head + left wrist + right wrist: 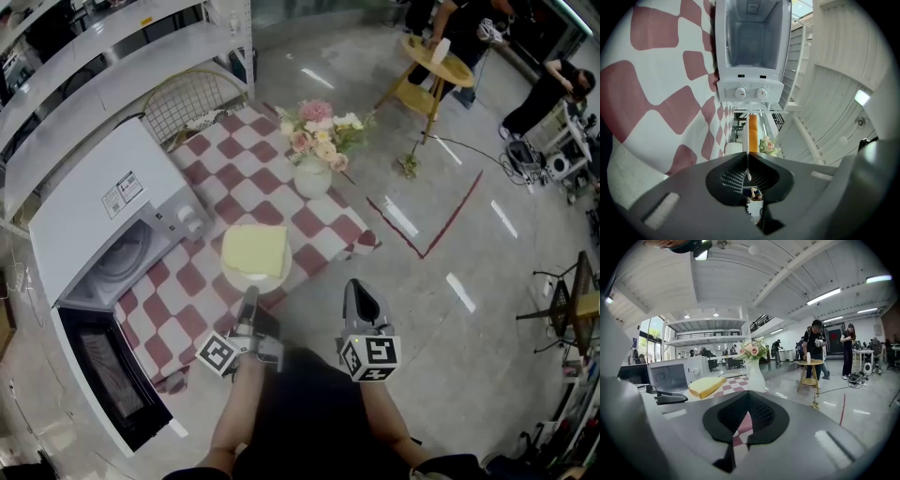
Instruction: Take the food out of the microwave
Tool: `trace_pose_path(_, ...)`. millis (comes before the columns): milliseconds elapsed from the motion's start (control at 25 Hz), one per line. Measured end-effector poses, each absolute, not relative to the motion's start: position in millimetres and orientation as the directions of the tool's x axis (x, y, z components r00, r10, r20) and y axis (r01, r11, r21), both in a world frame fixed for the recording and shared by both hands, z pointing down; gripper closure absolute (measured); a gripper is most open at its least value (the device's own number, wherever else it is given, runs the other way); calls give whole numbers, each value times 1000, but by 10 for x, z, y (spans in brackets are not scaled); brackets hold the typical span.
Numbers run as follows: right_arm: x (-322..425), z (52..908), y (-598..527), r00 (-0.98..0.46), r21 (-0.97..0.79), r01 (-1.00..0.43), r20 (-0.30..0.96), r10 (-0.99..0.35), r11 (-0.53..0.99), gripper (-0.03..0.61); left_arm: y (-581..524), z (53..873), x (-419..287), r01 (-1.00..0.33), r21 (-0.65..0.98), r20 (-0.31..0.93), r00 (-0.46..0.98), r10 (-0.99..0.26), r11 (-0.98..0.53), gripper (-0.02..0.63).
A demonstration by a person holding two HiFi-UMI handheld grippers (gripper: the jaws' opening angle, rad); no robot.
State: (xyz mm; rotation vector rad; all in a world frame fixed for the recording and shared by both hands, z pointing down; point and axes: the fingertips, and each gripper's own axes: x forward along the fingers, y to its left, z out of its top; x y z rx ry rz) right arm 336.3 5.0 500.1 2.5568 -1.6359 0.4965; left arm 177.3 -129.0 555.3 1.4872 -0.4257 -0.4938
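Note:
A yellow slab of food (pixel 254 249) lies on a white plate (pixel 234 277) on the checked tablecloth, out in front of the microwave (pixel 94 216). The microwave's door (pixel 105 370) hangs open and the part of its cavity (pixel 752 35) that shows holds nothing. My left gripper (pixel 248 294) is shut on the plate's near rim; in the left gripper view the thin rim (pixel 748 145) runs between the closed jaws of that gripper (pixel 747 158), with the food (pixel 752 133) beyond. My right gripper (pixel 355 287) hovers off the table's edge, shut and holding nothing (pixel 749 393).
A vase of flowers (pixel 314 159) stands behind the plate on the cloth (pixel 272 183). A wire basket (pixel 187 103) and white shelves (pixel 84 66) sit at the back left. On the floor beyond are red tape lines (pixel 450 220), a small yellow table (pixel 427 80) and people (pixel 553 89).

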Motion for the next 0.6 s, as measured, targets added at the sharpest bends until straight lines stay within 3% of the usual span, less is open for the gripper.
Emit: trace_pose_path(600,3294,4986,44,381,-108,-898,300,-875,-428,580,-1243,5515,1738,55,998,-34,832,-554,22,592)
